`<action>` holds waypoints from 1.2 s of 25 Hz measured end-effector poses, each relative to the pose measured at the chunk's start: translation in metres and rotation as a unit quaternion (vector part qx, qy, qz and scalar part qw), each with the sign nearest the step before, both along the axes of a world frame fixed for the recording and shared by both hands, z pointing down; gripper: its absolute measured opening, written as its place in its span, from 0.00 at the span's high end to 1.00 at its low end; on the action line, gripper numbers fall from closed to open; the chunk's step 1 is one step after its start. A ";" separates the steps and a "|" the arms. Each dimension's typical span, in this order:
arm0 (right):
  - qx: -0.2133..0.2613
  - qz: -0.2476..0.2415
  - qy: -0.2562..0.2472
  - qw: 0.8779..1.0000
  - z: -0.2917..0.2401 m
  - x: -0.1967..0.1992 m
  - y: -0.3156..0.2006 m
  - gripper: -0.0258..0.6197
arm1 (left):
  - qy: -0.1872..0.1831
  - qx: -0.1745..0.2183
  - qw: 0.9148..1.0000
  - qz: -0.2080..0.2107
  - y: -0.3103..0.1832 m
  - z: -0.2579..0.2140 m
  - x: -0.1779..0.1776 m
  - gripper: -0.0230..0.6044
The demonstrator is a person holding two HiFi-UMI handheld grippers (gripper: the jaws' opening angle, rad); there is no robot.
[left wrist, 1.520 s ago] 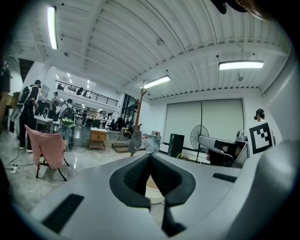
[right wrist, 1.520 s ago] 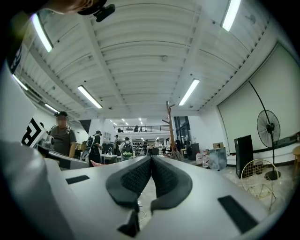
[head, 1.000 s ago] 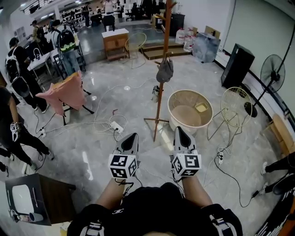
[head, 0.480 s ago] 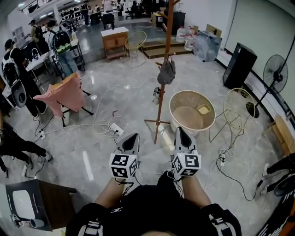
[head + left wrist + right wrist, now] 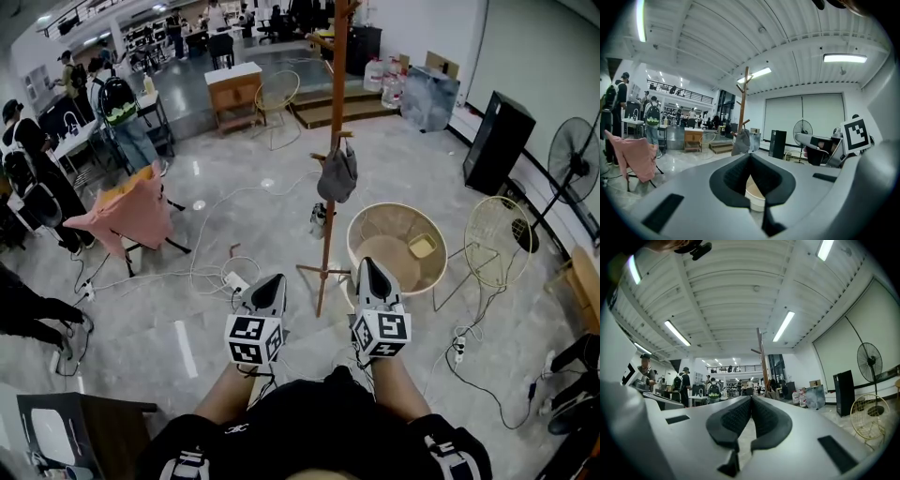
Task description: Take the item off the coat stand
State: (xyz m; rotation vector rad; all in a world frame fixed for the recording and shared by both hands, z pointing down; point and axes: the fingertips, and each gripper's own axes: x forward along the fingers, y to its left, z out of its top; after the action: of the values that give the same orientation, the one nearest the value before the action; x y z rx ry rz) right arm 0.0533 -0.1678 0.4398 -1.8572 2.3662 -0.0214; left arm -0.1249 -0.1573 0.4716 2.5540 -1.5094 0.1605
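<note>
Coat stand nearer now, one grey cap hanging; left gripper and right gripper held forward, closed, empty.

No words or numbers are showing clearly enough to read. The cube on the left hand-held gripper is showing black and white square patterns. The cube on the right hand-held gripper is showing the same kind. These are shapes, not letters. Just behind both hand-held grippers, tiny white marks are sitting on the person's dark clothes, too small to read.
</note>
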 end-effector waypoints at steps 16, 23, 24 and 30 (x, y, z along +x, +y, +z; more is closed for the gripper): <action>-0.004 -0.065 0.018 0.998 -0.019 0.092 -0.229 0.93 | 0.007 -0.006 0.999 -0.041 -0.221 -0.018 0.108 0.94; -0.009 -0.056 0.010 0.998 -0.008 0.097 -0.282 0.93 | -0.013 -0.012 0.999 -0.030 -0.266 -0.005 0.112 0.94; -0.010 -0.056 0.009 0.998 -0.008 0.096 -0.288 0.93 | -0.014 -0.010 0.999 -0.030 -0.273 -0.006 0.111 0.94; 0.001 -0.065 0.002 0.998 -0.020 0.076 -0.317 0.92 | -0.015 0.004 0.999 -0.028 -0.300 -0.018 0.093 0.94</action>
State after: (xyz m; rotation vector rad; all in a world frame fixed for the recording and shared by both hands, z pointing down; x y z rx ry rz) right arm 0.1292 -0.4848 0.4197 -1.7009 2.4834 -0.0277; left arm -0.0322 -0.4574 0.4534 2.5242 -1.5929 0.1865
